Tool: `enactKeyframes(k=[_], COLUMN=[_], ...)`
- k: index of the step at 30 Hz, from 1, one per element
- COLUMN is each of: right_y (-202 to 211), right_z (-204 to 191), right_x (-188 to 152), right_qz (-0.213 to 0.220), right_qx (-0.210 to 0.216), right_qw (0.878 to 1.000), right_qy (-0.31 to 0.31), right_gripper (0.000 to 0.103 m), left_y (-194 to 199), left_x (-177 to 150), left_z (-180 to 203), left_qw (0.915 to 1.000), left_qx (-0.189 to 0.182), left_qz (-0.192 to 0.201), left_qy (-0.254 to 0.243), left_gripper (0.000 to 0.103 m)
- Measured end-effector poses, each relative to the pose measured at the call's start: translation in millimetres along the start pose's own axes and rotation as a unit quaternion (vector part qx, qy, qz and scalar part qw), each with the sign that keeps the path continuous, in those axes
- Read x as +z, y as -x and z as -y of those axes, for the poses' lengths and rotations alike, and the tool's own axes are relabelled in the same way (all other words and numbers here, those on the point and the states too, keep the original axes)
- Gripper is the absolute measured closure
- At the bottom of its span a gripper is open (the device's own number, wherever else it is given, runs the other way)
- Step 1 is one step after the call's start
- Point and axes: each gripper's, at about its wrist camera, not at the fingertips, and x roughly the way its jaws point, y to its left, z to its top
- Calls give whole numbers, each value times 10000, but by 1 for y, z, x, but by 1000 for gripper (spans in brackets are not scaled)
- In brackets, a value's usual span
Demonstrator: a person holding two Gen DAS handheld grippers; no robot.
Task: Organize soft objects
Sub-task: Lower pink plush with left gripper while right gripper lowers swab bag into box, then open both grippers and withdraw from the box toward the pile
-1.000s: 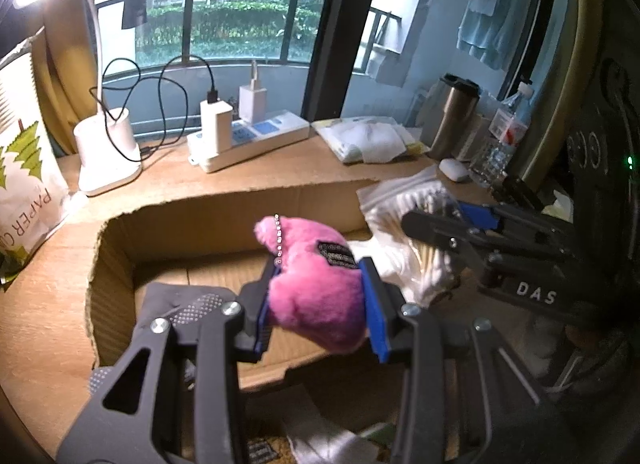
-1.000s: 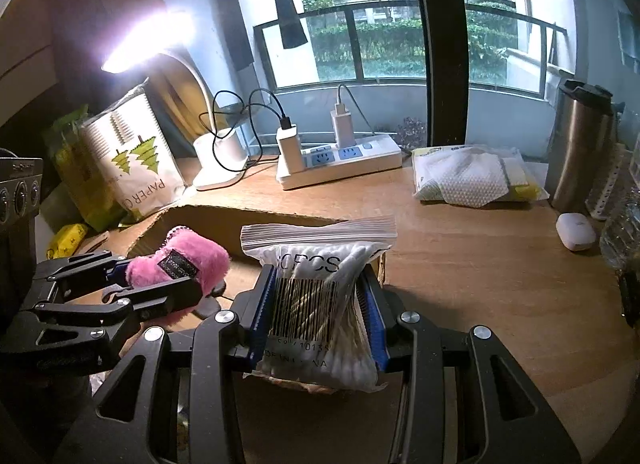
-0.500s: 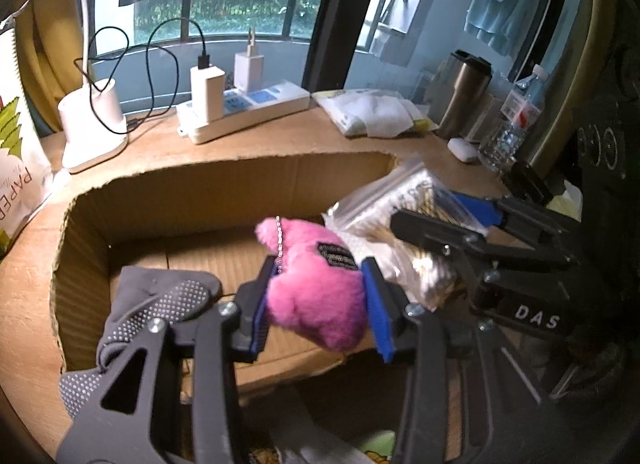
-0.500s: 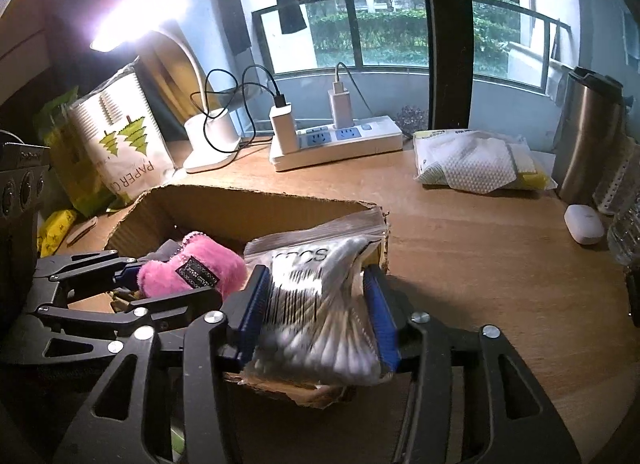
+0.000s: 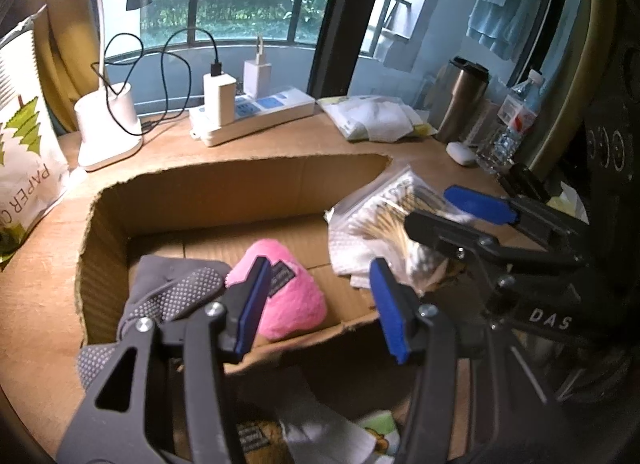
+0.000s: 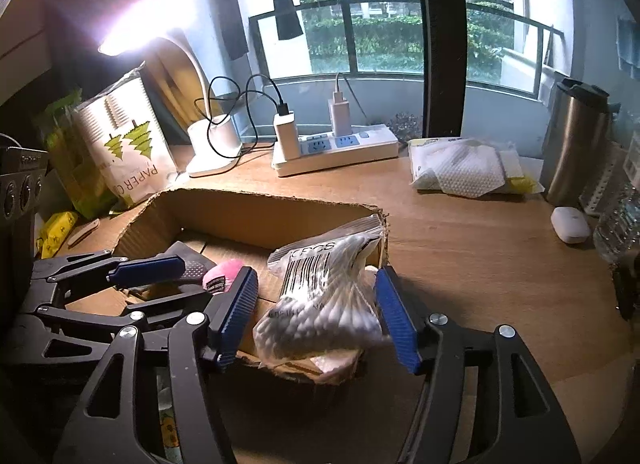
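A pink plush toy (image 5: pixel 288 292) lies on the floor of the open cardboard box (image 5: pixel 240 184), next to grey dotted socks (image 5: pixel 176 292). My left gripper (image 5: pixel 320 304) is open just above the toy, apart from it. A clear bag of cotton swabs (image 6: pixel 324 296) rests against the box's right corner, blurred. My right gripper (image 6: pixel 320 312) is open around the bag, its blue pads (image 6: pixel 394 316) clear of it. The bag also shows in the left wrist view (image 5: pixel 392 224), as does the right gripper (image 5: pixel 452 212). The toy (image 6: pixel 222 276) and box (image 6: pixel 260 204) show in the right wrist view.
On the wooden desk behind the box stand a white lamp base (image 5: pixel 108 132), a power strip with chargers (image 5: pixel 252 112), a pack of wipes (image 5: pixel 376 120), a steel tumbler (image 5: pixel 460 100), a white earbud case (image 6: pixel 570 224) and a paper bag (image 6: pixel 124 152).
Both grippers have opened. The pink toy has dropped from the left gripper onto the box floor. The swab bag has left the right gripper's hold and sagged into the box corner.
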Motion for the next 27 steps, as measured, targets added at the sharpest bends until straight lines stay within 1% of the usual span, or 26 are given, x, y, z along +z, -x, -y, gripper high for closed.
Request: enactKeyframes(k=[16,27], right_y=[34,54], right_z=[-17,-30], right_x=[-19,-31], right_qz=[140,223], right_qx=[-124,-158], right_qw=[9998,9996], right_qy=[-90,-61], right_gripper=[38,37], left_y=[44,66], left_x=[-22,-39], left_z=[-7,-13], left_qw=[9996,9991], left_qx=[165,219], left_qz=[250,348], left_qy=[18,90], left_gripper=[50,50])
